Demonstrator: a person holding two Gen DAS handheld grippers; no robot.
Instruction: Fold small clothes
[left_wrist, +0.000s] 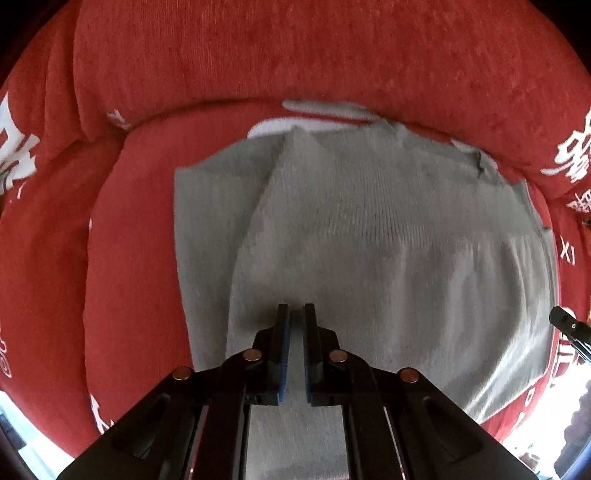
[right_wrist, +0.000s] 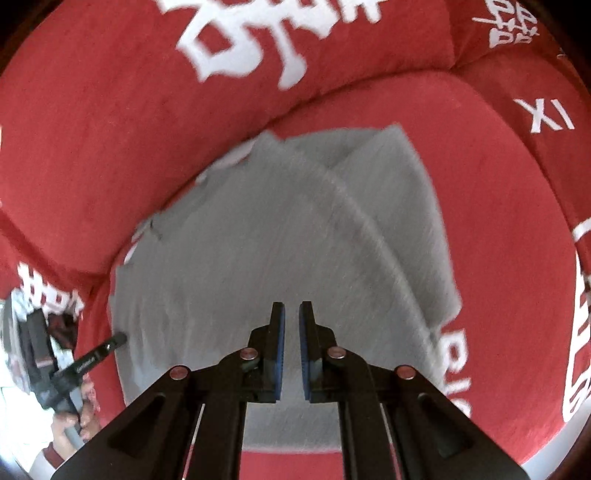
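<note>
Garment blurred, near edge hidden under both claws (grey knit, on red cushion). Left claw and right claw narrowly parted above it, grip unclear.

One grey garment, two grippers, one red sofa.

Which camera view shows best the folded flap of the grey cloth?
The right wrist view shows it best: the flap of the grey cloth lies whole on the red cushion, with its long crease clear. The left wrist view shows the same flap only at the cloth's left side, narrower and partly blurred.
</note>
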